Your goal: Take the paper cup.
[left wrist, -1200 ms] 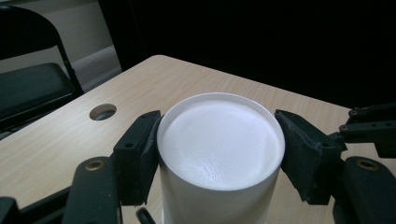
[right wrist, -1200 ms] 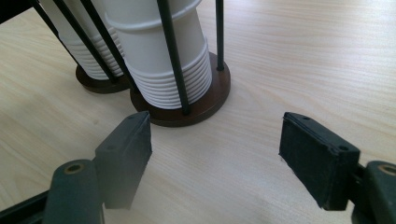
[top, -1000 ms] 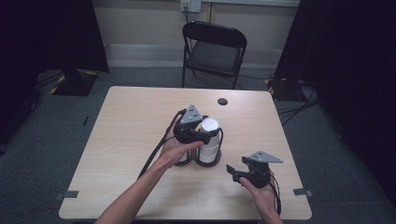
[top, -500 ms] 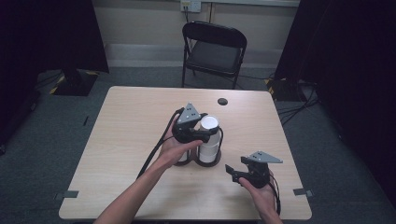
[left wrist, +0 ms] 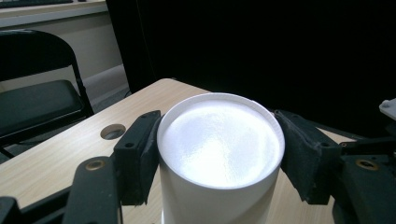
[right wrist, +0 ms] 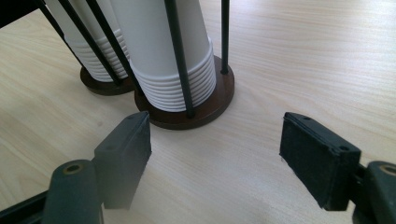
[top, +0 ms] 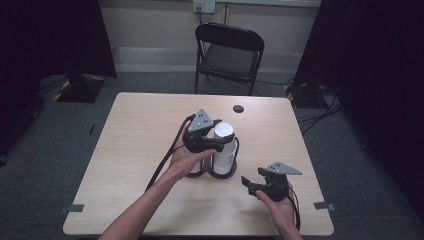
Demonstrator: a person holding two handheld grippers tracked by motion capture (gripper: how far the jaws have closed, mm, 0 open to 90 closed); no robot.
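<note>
Two stacks of upside-down white paper cups stand in black wire racks on round brown bases at the table's middle. My left gripper (top: 220,142) is shut on the top cup (top: 224,131) of the right-hand stack. In the left gripper view both pads (left wrist: 140,154) press the sides of that cup (left wrist: 219,140) just under its flat top. My right gripper (top: 248,184) hovers open near the table's front right, with nothing between its jaws. In the right gripper view it (right wrist: 217,158) faces the nearer stack (right wrist: 163,51) and its base (right wrist: 205,109), with the second stack (right wrist: 88,46) behind to the left.
A black folding chair (top: 229,55) stands beyond the table's far edge. A round cable hole (top: 238,108) sits near that edge. The left gripper's black cable (top: 165,160) trails back over the table towards the person. Bare light wood (top: 125,135) lies on the left side.
</note>
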